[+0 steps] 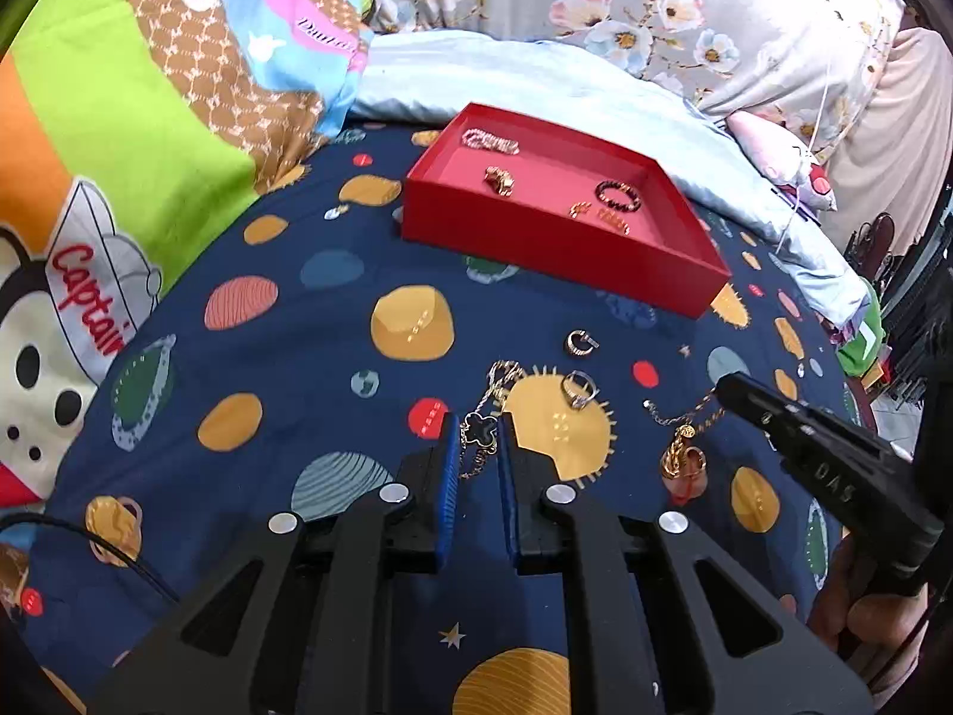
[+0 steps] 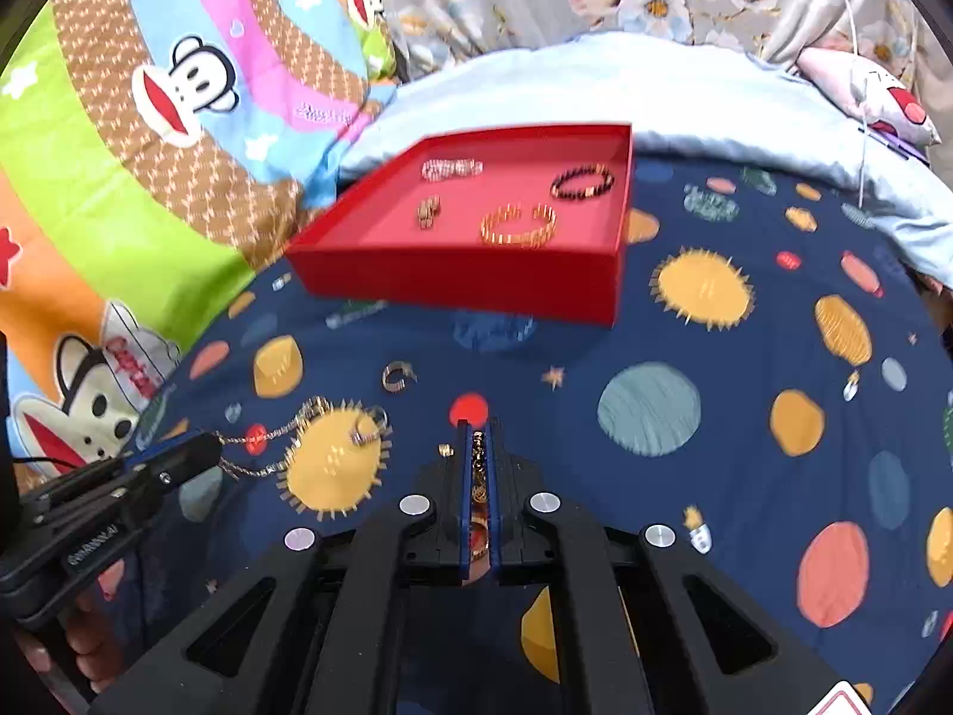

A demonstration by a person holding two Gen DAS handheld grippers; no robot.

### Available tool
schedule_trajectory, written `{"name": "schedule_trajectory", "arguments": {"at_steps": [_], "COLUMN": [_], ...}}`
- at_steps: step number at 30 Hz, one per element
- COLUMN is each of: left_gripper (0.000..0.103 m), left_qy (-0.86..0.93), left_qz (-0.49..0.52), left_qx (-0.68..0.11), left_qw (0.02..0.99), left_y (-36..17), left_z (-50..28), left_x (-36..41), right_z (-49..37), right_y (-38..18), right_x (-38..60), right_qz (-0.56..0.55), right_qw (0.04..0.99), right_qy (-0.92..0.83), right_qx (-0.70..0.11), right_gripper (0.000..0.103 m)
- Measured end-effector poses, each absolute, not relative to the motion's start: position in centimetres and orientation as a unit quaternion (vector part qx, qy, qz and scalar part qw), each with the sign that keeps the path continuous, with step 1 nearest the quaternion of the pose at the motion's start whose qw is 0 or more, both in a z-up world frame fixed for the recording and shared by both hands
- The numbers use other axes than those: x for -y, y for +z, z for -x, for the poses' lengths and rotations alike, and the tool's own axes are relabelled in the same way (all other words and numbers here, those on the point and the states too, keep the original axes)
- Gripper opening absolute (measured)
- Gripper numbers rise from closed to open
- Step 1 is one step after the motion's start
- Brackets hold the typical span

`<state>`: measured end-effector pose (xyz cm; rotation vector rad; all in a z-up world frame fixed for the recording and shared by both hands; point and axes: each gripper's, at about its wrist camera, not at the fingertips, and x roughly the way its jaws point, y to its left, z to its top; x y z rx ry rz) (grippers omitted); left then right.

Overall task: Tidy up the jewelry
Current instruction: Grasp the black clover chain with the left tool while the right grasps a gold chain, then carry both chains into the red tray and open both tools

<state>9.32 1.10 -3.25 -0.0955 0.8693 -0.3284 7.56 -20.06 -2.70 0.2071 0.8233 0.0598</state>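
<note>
A red tray (image 1: 560, 265) (image 2: 464, 289) on the planet-print bedsheet holds a pale bead bracelet (image 2: 451, 168), a dark bead bracelet (image 2: 582, 182), a gold bangle (image 2: 518, 225) and gold earrings (image 2: 429, 210). My left gripper (image 1: 479, 417) (image 2: 205, 447) is low over the sheet, shut on a chain necklace with a black clover pendant (image 1: 481, 435). My right gripper (image 2: 476, 426) (image 1: 731, 388) is shut on a gold charm chain (image 2: 478, 465) (image 1: 679, 456), which dangles below its tip. A hoop earring (image 1: 581, 342) (image 2: 398, 376) and a ring (image 1: 579, 388) (image 2: 366, 426) lie loose on the sheet.
A bright cartoon quilt (image 1: 119, 137) rises on the left. A pale blue blanket (image 1: 536, 77) and floral pillows (image 1: 655, 0) lie behind the tray. A person's hand (image 1: 857, 614) (image 2: 89, 649) grips each tool's handle. The bed's edge falls away at the right.
</note>
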Motion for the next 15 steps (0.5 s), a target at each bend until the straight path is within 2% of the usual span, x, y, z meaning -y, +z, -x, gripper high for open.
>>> {"name": "schedule_trajectory", "arguments": {"at_steps": [15], "left_gripper": [0.012], "left_qy": [-0.169], "left_qz": [0.031], "left_qx": [-0.352], "left_qw": [0.920], "left_y": [2.9], "left_z": [-11.7], "left_x": [-0.5], "right_z": [-8.4], "right_y": [3.8], "right_x": [22.3], "right_qz": [-0.092], "right_qw": [0.939], "right_qy": [0.019], "right_qx": [-0.329], "right_gripper": [0.004]}}
